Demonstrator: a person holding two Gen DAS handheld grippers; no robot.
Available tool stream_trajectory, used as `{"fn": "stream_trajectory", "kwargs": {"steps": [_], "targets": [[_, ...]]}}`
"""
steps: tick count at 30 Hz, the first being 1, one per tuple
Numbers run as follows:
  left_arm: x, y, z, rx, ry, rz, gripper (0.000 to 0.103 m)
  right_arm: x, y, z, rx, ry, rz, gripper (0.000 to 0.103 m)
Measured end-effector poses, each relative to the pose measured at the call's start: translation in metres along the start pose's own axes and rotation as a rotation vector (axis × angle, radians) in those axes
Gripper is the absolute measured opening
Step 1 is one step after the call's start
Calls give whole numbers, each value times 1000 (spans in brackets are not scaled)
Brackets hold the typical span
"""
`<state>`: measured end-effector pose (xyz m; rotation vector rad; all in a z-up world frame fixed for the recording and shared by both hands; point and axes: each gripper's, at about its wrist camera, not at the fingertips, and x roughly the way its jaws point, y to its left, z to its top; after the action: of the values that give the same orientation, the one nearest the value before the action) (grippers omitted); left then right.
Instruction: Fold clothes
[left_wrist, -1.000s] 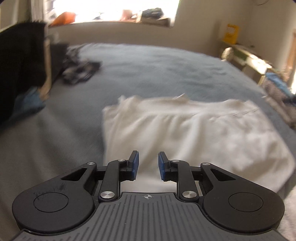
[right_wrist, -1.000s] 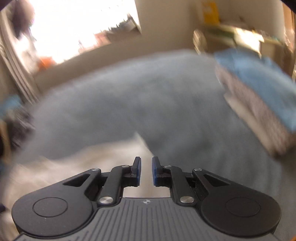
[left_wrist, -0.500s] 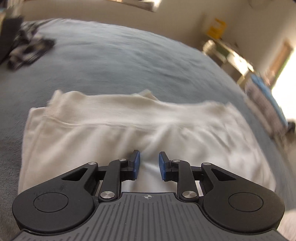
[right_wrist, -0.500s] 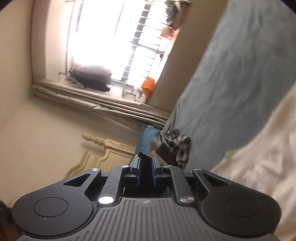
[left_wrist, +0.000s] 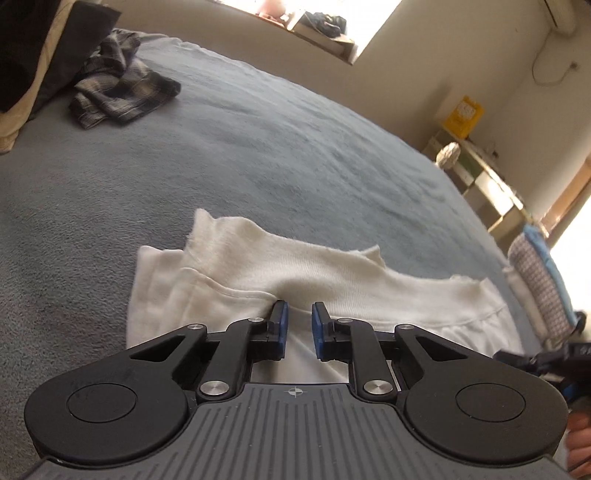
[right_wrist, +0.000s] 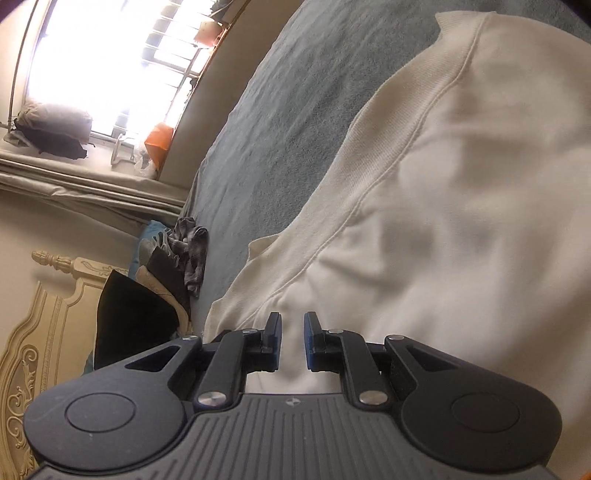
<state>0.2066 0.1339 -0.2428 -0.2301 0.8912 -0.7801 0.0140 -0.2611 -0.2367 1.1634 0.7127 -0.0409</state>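
Item: cream garment (left_wrist: 332, 280), partly folded, laid flat on the grey-blue bed (left_wrist: 221, 155).

Left tongs (left_wrist: 299, 317): narrow gap, closing; near edge of the cloth seen between the pads, not yet pinched.

Right tongs (right_wrist: 291, 328): slightly parted over the same garment, nothing gripped.

Handling: both layers of the near edge are best pinched together, lifted evenly and carried across so the seams stay aligned.

Also present: crumpled plaid clothing (left_wrist: 122, 92).

Beyond the white garment (left_wrist: 332, 280), the bed (left_wrist: 258, 147) lies bare toward twelve o'clock. A plaid heap (left_wrist: 122, 92) blocks ten o'clock; a folded stack (left_wrist: 539, 284) crowds three o'clock.
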Motion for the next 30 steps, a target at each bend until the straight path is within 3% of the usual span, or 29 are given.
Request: {"fn": "stream_trajectory", "kwargs": {"steps": [7,12,16,18,21,23,26,30], "targets": [[-10,29,8,-93,-67,18,17,5,-15,-4,62,13,-7,13],[-17,29,12,-75,-93,60,17,-1,-17,-1,83,-39,-23,13],[-22,25,10,-60,-105,76,17,-31,-33,14,147,-172,-34,13],[-22,23,9,-38,-104,83,17,-38,-47,27,178,-189,-67,13],[-21,23,9,-35,-98,87,17,-57,-71,48,211,-307,-140,12],[-20,24,10,-39,-98,87,17,-75,-90,53,294,-433,-154,12],[-24,23,11,-40,-103,95,17,-96,-100,43,404,-518,-85,14],[-42,6,10,-23,-109,67,20,-97,-71,19,367,-429,50,14]]}}
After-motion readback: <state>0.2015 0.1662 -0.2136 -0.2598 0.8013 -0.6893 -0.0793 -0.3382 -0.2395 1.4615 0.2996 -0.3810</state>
